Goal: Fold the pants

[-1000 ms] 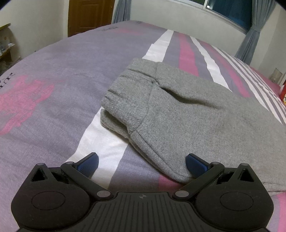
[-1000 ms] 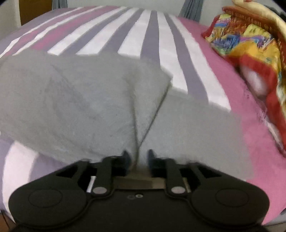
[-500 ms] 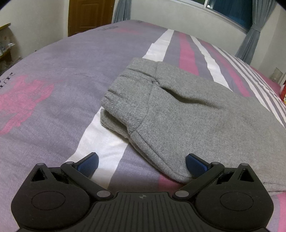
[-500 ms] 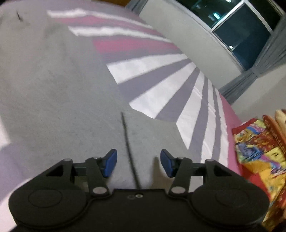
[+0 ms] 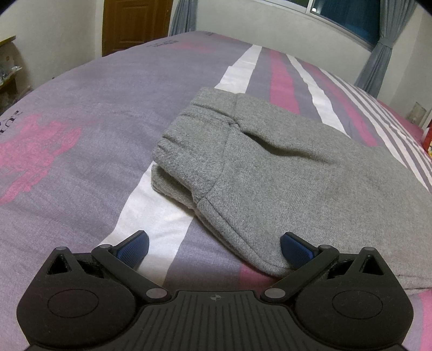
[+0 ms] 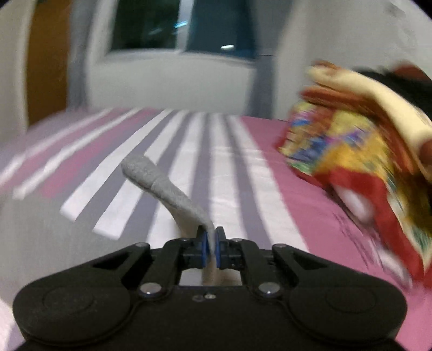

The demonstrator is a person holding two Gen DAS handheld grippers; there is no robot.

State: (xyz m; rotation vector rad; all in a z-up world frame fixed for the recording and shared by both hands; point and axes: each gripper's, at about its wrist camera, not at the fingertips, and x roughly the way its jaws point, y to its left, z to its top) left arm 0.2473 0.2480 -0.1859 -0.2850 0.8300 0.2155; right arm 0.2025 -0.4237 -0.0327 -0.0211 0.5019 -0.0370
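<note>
The grey pants [image 5: 283, 172] lie folded on the striped bed, waistband end toward the left in the left wrist view. My left gripper [image 5: 214, 247] is open and empty, low over the bed at the near edge of the pants, its right fingertip [image 5: 295, 249] beside the fabric. My right gripper [image 6: 212, 244] is shut on a raised edge of the grey pants [image 6: 167, 189], which stands up from the bed in a narrow fold. The right wrist view is motion-blurred.
The bed sheet [image 5: 81, 121] has purple, pink and white stripes. A colourful red and yellow quilt [image 6: 351, 162] is piled at the right. A wooden door [image 5: 135, 24], a window [image 5: 345, 16] and grey curtains stand beyond the bed.
My right gripper was shut on the pants, opened half a second ago, and is now shut on a fabric edge and lifted, its view swung toward the window. The left gripper has not moved.
</note>
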